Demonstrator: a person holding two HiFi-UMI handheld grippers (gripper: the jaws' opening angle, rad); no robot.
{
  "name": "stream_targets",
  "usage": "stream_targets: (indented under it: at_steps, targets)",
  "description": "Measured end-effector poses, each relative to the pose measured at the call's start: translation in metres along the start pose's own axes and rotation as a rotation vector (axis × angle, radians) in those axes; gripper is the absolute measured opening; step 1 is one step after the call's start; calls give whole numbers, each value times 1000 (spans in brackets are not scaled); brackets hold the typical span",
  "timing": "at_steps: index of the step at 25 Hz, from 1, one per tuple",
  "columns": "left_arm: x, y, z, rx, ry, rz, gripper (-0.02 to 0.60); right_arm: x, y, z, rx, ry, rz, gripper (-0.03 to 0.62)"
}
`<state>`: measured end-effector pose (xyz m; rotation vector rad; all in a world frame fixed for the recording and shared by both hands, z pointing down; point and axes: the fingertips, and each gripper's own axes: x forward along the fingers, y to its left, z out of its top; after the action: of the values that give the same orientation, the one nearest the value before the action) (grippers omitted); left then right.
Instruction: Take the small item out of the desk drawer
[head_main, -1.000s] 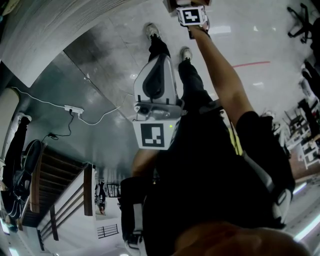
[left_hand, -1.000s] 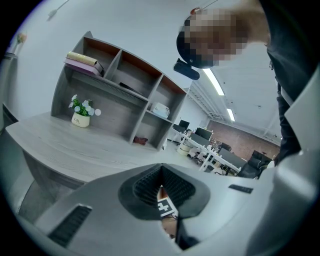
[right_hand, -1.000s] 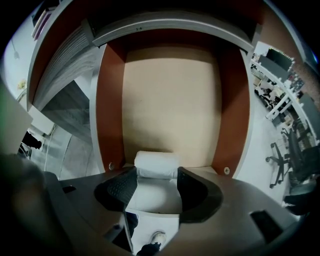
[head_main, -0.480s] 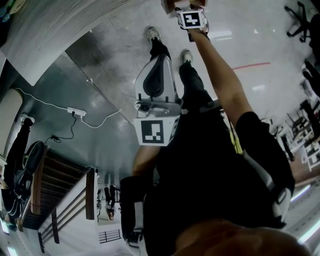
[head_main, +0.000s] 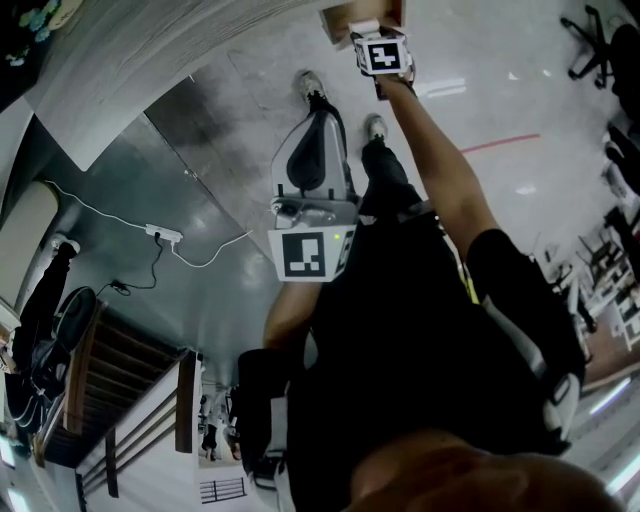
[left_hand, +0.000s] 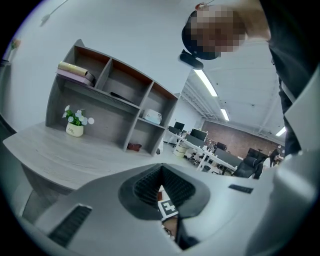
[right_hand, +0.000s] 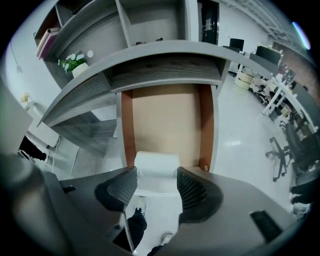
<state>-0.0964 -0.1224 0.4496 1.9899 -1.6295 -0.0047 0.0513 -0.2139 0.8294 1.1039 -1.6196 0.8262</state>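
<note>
The desk drawer (right_hand: 167, 125) stands pulled out under the desk top, its brown bottom bare. My right gripper (right_hand: 156, 182) is held out over the drawer's near edge, jaws shut on a small white item (right_hand: 156, 167) that looks like a roll. In the head view this gripper (head_main: 372, 32) reaches to the top edge by the drawer (head_main: 335, 20). My left gripper (head_main: 320, 112) hangs close to the body, away from the drawer. In its own view the left gripper (left_hand: 161, 172) is shut with nothing between its tips.
A shelf unit (left_hand: 107, 107) on the grey desk top (left_hand: 75, 155) holds a small flower pot (left_hand: 75, 129) and books. A power strip (head_main: 165, 235) with cable lies on the floor at left. The person's legs and shoes (head_main: 308, 85) stand below the drawer. Office chairs (right_hand: 282, 150) stand at right.
The head camera has tilted, so everything sits slightly lower in the picture and more of the drawer shows. Both grippers keep their places and their states.
</note>
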Motion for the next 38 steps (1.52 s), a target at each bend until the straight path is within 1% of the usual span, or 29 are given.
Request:
stream_targets:
  at_steps: [3, 6, 9, 14, 18, 21, 25, 30, 36, 38]
  targets:
    - [-3, -1, 8, 16, -2, -16, -2, -15, 2, 3, 12, -3, 2, 249]
    - [-1, -2, 17, 29, -5, -32, -2, -28, 7, 4, 52, 11, 37, 249]
    - [2, 2, 26, 40, -12, -47, -2, -36, 2, 14, 52, -14, 7, 249]
    - [-3, 6, 42, 58, -13, -89, -2, -58, 7, 23, 88, -38, 1, 249]
    - [-8, -1, 57, 84, -25, -134, -2, -80, 6, 29, 108, -66, -9, 249]
    - [-13, -7, 69, 103, -41, -152, -2, -98, 5, 33, 125, -90, -9, 249]
    - [-19, -15, 78, 112, -57, -158, -2, -118, 4, 37, 131, -115, 0, 249]
    - [-24, -27, 80, 135, -66, -156, -2, -141, 5, 48, 116, -162, 25, 249]
    - [-24, -48, 79, 142, -83, -114, -2, -169, 3, 55, 48, -224, 66, 249]
    - [-23, -56, 80, 163, -91, -97, -2, -178, 0, 57, 32, -240, 79, 249]
